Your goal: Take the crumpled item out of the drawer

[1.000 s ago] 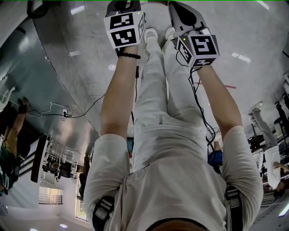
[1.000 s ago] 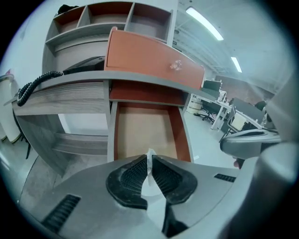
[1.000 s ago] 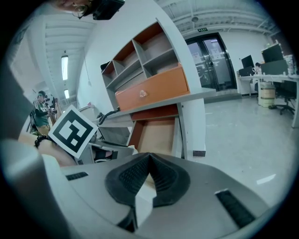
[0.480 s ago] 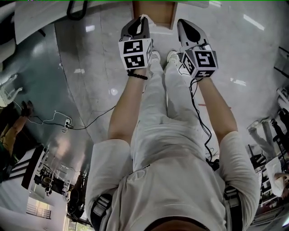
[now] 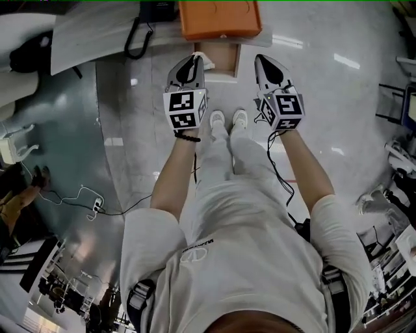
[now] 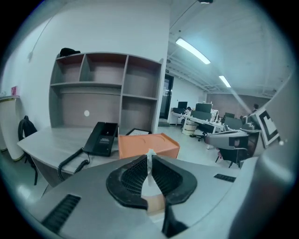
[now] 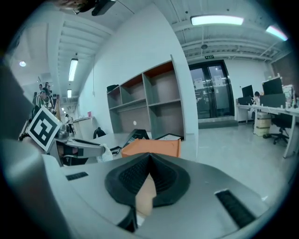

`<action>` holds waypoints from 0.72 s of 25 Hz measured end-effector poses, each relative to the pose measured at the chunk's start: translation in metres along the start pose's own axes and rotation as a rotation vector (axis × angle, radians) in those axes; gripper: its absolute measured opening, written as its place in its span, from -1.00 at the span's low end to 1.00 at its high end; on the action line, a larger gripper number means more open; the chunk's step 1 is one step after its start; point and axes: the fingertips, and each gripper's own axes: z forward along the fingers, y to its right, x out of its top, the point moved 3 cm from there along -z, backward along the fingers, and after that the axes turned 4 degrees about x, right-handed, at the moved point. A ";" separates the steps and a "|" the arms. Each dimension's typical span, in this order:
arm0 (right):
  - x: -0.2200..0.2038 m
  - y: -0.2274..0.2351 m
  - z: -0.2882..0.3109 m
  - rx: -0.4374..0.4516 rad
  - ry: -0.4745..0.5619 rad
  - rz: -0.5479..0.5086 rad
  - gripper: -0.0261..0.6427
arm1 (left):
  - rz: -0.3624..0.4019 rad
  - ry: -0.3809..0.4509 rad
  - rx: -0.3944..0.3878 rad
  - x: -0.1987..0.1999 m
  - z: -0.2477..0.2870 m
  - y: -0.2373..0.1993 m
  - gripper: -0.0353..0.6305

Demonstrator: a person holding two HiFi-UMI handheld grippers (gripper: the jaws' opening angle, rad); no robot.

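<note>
My left gripper (image 5: 194, 60) is shut on a small white crumpled item (image 5: 199, 56), a thin fold of which shows pinched between its jaws (image 6: 150, 162). It hangs just left of the open drawer (image 5: 221, 60), whose brown inside shows under the desk edge. In the right gripper view the white crumpled item (image 7: 106, 152) sticks out of the left gripper (image 7: 79, 148). My right gripper (image 5: 263, 60) is to the right of the drawer, shut with nothing between its jaws (image 7: 149, 158).
An orange box (image 5: 219, 18) lies on the grey desk (image 5: 91, 32) right above the drawer, with a black desk phone (image 5: 156, 9) beside it. A shelf unit (image 6: 105, 88) stands behind the desk. The person's legs and shoes (image 5: 225, 120) are below the grippers.
The head view has swung forward: the desk, the orange box and the open drawer have come into view. Both grippers sit lower in the frame, the left still pinching the white item.
</note>
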 end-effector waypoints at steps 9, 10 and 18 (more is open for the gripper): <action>0.081 0.002 -0.053 -0.061 0.107 -0.021 -0.92 | 0.004 0.140 -0.008 0.084 -0.061 -0.001 -0.80; 0.088 0.003 -0.060 -0.068 0.116 -0.024 -0.92 | 0.005 0.151 -0.011 0.091 -0.066 0.000 -0.80; 0.139 0.019 -0.114 -0.120 0.192 -0.043 -0.92 | 0.048 0.214 -0.026 0.134 -0.109 0.007 -0.80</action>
